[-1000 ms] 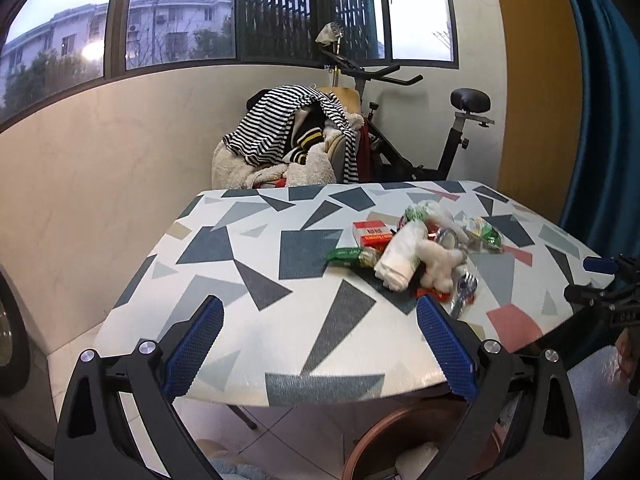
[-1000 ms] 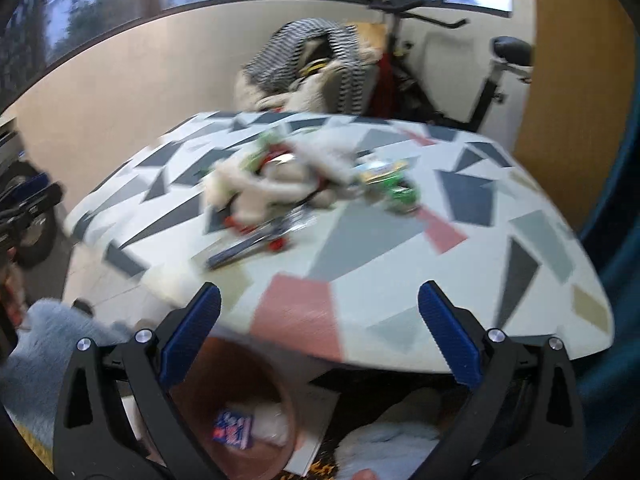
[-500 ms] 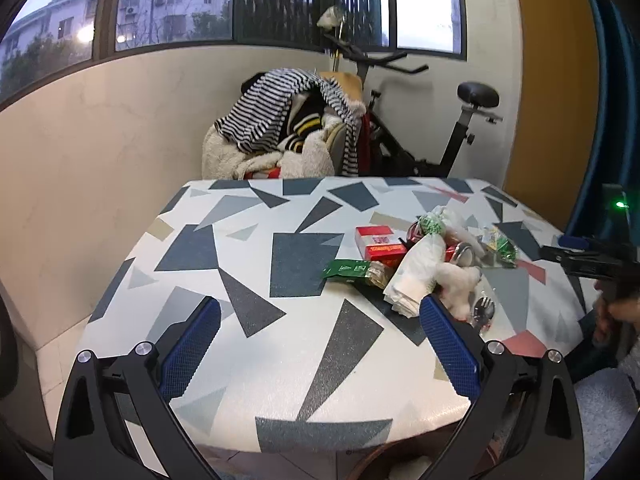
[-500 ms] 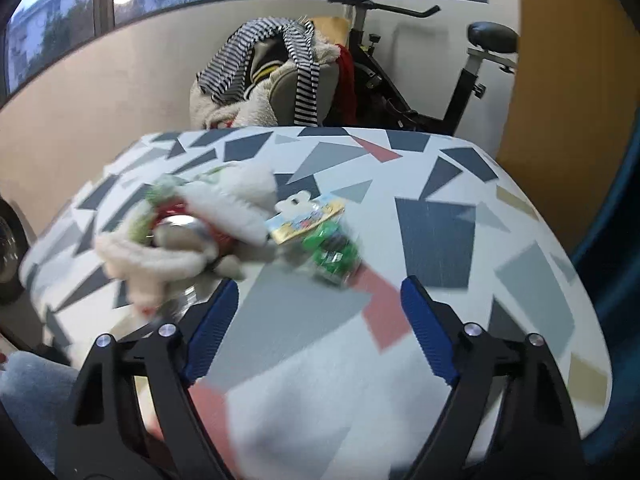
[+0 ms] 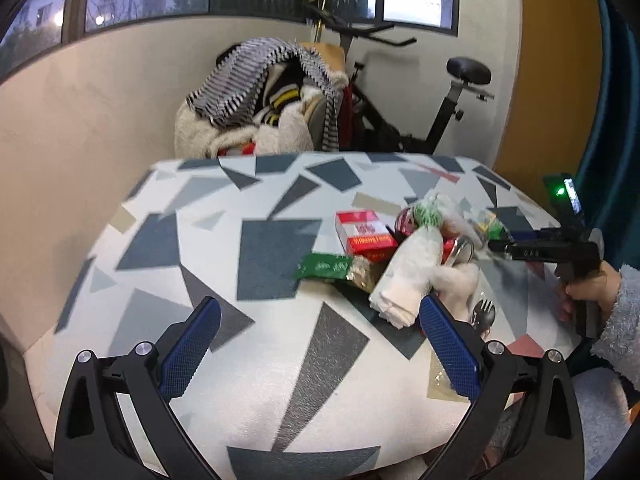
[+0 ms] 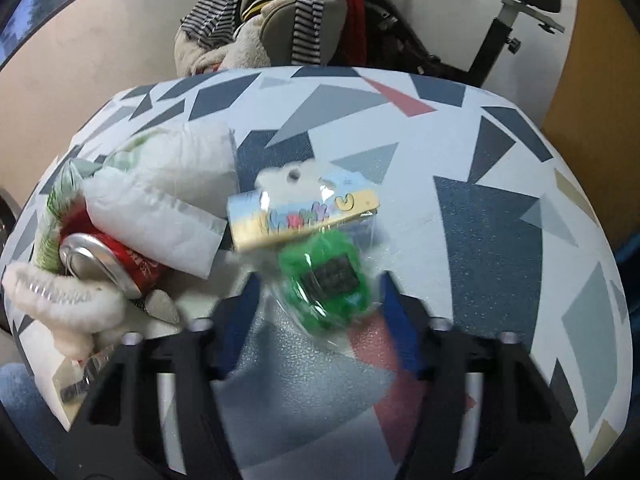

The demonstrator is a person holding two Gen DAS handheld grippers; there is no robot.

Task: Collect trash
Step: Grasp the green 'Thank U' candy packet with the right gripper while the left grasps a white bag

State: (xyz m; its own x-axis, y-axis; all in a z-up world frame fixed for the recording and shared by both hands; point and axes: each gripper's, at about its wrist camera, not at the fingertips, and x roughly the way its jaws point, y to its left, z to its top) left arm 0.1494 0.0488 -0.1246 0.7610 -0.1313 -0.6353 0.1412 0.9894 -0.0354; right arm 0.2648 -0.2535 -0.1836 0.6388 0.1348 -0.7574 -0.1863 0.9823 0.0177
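Note:
A heap of trash lies on the patterned table [image 5: 280, 380]: a red box [image 5: 362, 234], a green wrapper [image 5: 324, 267], white tissue [image 5: 404, 276], a red can [image 6: 108, 258] and a plastic fork [image 5: 482, 316]. A clear packet with a green toy [image 6: 328, 276] and a yellow card lies at the heap's right edge. My right gripper [image 6: 318, 300] is open, its blue fingers either side of the packet. It also shows from the side in the left wrist view [image 5: 540, 250]. My left gripper [image 5: 318, 340] is open and empty above the table's near part.
A chair piled with striped and fleece clothes [image 5: 260, 92] stands behind the table. An exercise bike [image 5: 420, 120] stands at the back right by an orange wall. A blue curtain [image 5: 616, 120] hangs at the far right.
My right gripper has moved forward over the table until its fingers straddle the green toy packet. My left gripper has come forward and higher over the table, still open.

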